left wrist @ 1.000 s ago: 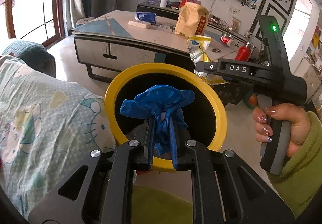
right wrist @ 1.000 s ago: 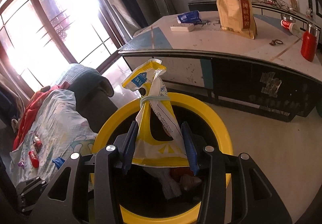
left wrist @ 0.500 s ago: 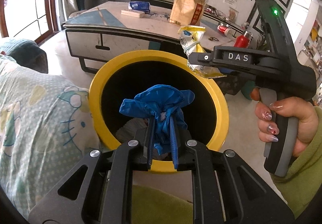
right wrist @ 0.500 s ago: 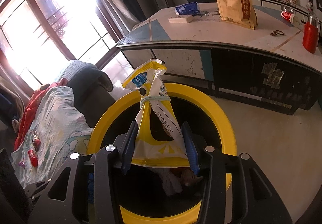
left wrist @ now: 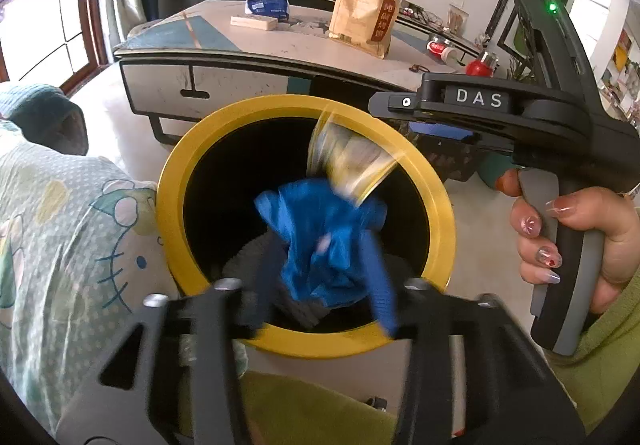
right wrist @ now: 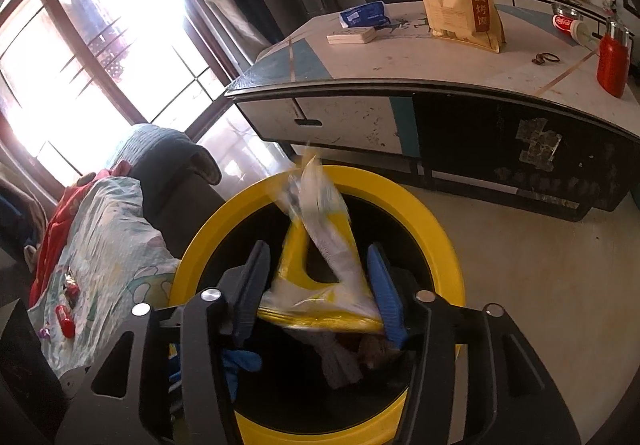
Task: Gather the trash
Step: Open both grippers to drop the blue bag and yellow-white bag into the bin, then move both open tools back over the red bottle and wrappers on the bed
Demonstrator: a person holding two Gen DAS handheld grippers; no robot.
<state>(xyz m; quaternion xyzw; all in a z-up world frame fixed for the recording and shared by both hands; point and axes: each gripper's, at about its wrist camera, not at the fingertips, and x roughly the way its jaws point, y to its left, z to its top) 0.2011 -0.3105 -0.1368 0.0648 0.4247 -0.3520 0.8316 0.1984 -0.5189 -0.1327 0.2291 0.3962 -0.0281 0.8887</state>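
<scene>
A crumpled blue glove (left wrist: 326, 245) is seen blurred over the mouth of the yellow-rimmed bin (left wrist: 172, 201), which is black inside and stands upright on the floor. Just beside the glove, toward the bin's far rim, a yellow-and-white plastic wrapper (right wrist: 320, 245) is shown, knotted near its top and tilted; it appears to be loose in the air, though blur leaves that uncertain. Other scraps are visible at the bin's bottom.
</scene>
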